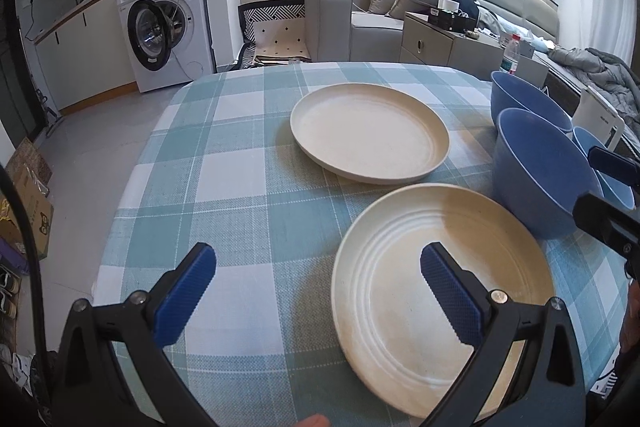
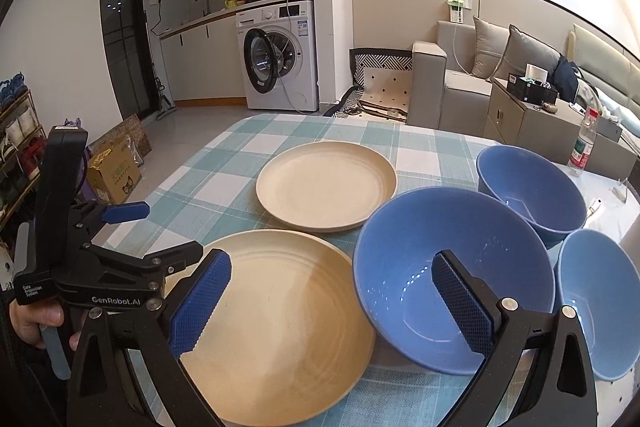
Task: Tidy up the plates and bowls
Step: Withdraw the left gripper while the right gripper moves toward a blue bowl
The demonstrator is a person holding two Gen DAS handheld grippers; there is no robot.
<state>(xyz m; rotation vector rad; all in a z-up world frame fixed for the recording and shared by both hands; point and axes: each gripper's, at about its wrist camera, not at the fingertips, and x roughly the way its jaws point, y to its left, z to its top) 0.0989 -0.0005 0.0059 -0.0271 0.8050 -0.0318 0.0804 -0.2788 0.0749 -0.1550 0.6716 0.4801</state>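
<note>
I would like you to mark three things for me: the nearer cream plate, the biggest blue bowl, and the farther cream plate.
nearer cream plate [image 2: 280,327], right wrist view, on its flat centre.
biggest blue bowl [image 2: 404,267], right wrist view, on its inner wall.
farther cream plate [image 1: 368,131], left wrist view, on its flat centre.

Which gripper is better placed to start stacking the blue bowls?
Probably the right gripper: open, it hovers right at the nearest blue bowl, one finger over it. The left gripper, also open, faces the near cream plate instead.
</note>
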